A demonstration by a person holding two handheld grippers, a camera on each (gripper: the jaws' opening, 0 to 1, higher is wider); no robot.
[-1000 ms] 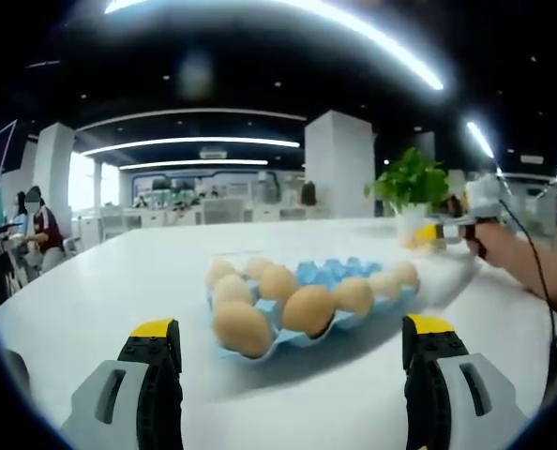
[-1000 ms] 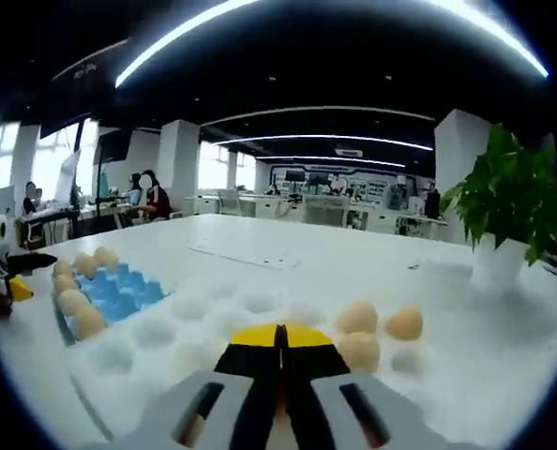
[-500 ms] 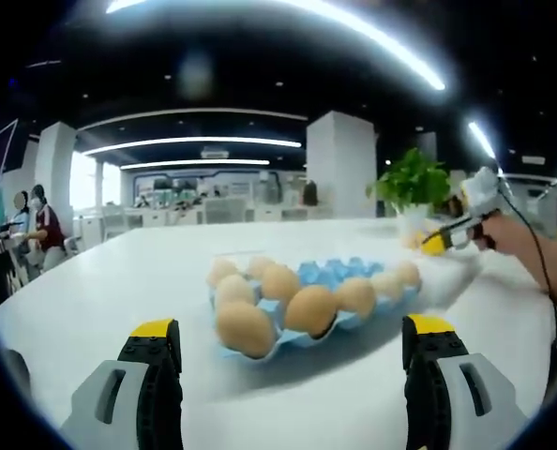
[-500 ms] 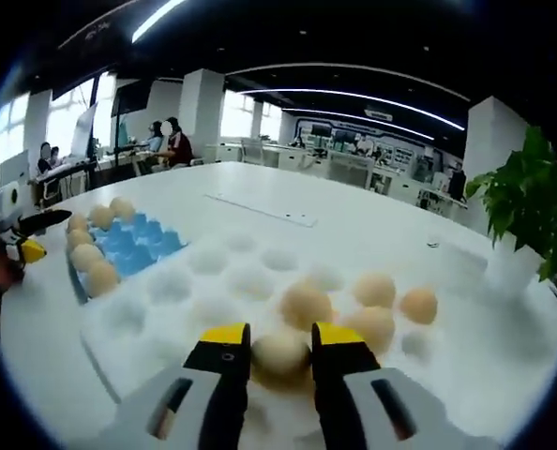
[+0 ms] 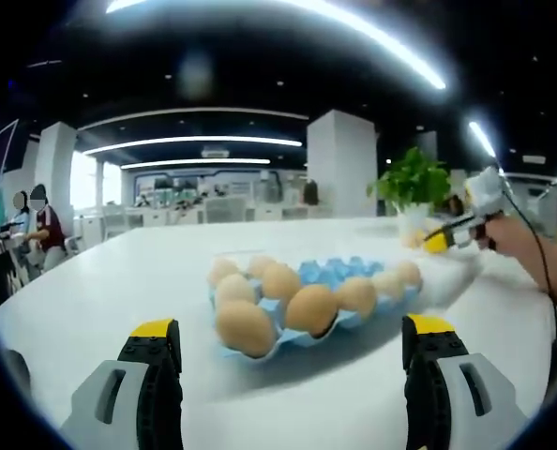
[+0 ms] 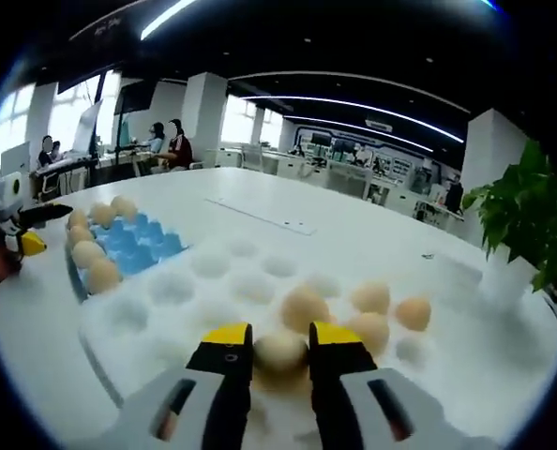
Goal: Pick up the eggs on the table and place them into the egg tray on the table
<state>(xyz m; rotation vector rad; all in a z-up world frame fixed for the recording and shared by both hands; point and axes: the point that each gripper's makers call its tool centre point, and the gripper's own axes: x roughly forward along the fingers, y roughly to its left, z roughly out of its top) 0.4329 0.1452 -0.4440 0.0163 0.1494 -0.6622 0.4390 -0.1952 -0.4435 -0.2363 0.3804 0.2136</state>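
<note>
While its yellow-tipped jaws stand wide apart and grip nothing, the left gripper (image 5: 288, 352) hovers low over a white table (image 5: 119, 281), facing a blue egg tray (image 5: 330, 274) at 12 o'clock in the left gripper view. Brown eggs (image 5: 244, 326) fill the tray's near cells, with bare blue cups behind them. At 2 o'clock in that view, a person's hand carries the right gripper (image 5: 444, 239) beside a potted plant (image 5: 412, 187).

Seen from the right gripper view, the right gripper (image 6: 280, 339) is clenched around one egg (image 6: 280, 352), held between its jaws over a white egg tray (image 6: 171, 291) whose cups are mostly bare. Four more eggs (image 6: 304, 307) sit in the white tray's cups just beyond the jaws, toward 1 o'clock. The blue tray lies at 10 o'clock, touching or just beside the white one, and the left gripper (image 6: 21, 234) shows at 9 o'clock. People sit at desks far behind.
</note>
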